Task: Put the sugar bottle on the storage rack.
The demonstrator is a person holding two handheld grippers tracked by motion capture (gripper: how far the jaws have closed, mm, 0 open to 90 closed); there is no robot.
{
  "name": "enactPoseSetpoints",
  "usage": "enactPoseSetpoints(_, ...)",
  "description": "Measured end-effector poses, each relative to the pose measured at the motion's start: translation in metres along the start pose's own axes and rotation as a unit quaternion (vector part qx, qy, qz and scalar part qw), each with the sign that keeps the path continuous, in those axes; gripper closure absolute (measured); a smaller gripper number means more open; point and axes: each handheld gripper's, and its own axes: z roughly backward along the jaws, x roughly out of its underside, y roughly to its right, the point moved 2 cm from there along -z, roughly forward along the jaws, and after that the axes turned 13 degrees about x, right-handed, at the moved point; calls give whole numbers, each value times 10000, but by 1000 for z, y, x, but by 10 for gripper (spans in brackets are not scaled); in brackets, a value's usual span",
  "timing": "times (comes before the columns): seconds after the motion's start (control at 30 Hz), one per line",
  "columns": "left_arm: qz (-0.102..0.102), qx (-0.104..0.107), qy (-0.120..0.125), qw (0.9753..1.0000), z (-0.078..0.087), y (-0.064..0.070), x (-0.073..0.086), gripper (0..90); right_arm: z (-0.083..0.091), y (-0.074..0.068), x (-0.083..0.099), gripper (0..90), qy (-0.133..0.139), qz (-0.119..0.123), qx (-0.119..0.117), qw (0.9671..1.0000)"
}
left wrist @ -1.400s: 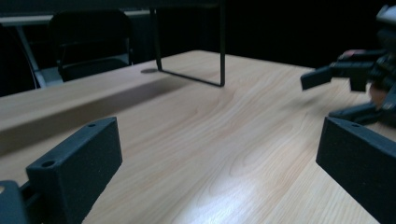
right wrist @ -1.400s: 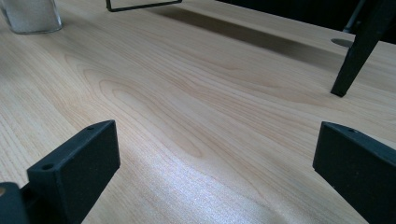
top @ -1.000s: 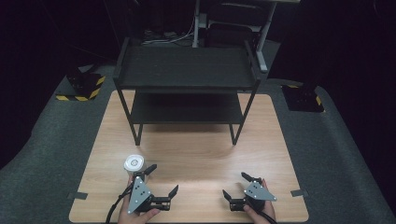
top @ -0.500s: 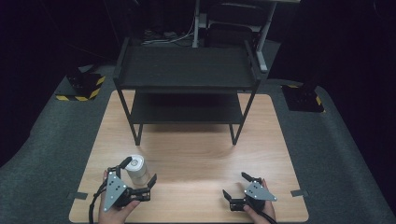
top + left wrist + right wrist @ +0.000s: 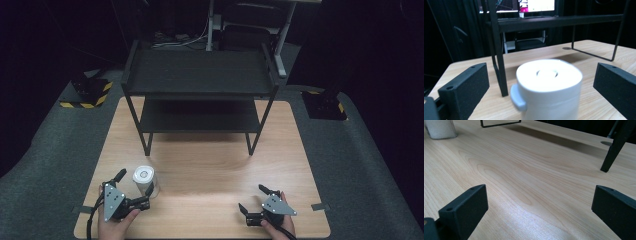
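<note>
- White-lidded jar: stands upright in the lower left of the high view, on the desk, just ahead of the left tool.
- In the left gripper view, sits at the bottom centre between the two black jaws, a gap left on either side; touching neither.
- Round white lid with a small circular dimple on top and a little tab jutting from its left edge; body below looks clear and filled with something pale and grainy, as glimpsed at the upper left of the right gripper view.
- Likely rigid and smooth-walled, so somewhat slippery; moderate weight if full; probably plastic or glass, hence worth closing gently rather than hard.
- Best hold, by judgement: across the straight body just under the lid, jaws on opposite sides and clear of the tab, so the lid's rim can act as a stop against slipping down.
- Left tool: spread wide, holding nothing, flanking the jar.
- Right tool: lower right of the high view, also spread wide and holding nothing, only bare wood between its jaws.
- Black two-tier shelf: upper centre of the high view, well apart from the jar; one leg rises just behind the jar in the left gripper view.
</note>
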Motion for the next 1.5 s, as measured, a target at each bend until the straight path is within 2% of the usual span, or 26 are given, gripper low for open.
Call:
enactPoseSetpoints(0.1, 89, -25, -146, 9999, -4, 1, 9, 5, 0, 0, 0, 6, 7, 6, -7, 10000)
enactPoseSetpoints(0.43, 265, 34, -412, 9988, -14, 5, 17, 5, 0, 0, 0, 5, 18, 8, -13, 10000)
enactPoseSetpoints(0.5, 356, 52, -435, 9984, -16, 5, 19, 5, 0, 0, 1, 6, 23, 10, -18, 10000)
enactPoseSetpoints(0.6, 368, 137, -427, 9983, -18, 7, 22, 64, 0, 0, 1, 6, 27, 12, -18, 10000)
enactPoseSetpoints(0.73, 334, 124, -423, 9985, -19, 11, 21, 100, 0, 1, 1, 6, 30, 15, -23, 10000)
enactPoseSetpoints(0.87, 353, -13, -405, 9986, -21, 16, 20, 144, 0, 1, 1, 6, 35, 23, -31, 10000)
enactPoseSetpoints(1.13, 247, -332, -387, 9984, -25, 27, 18, 217, 0, 1, 1, 6, 43, 32, -32, 10000)
enactPoseSetpoints(1.33, 283, -408, -323, 9982, -25, 27, 18, 292, 0, 1, 1, 5, 48, 38, -27, 10000)
enactPoseSetpoints(1.5, 314, -412, -304, 9982, -25, 27, 17, 294, 0, 1, 1, 6, 55, 43, -29, 10000)
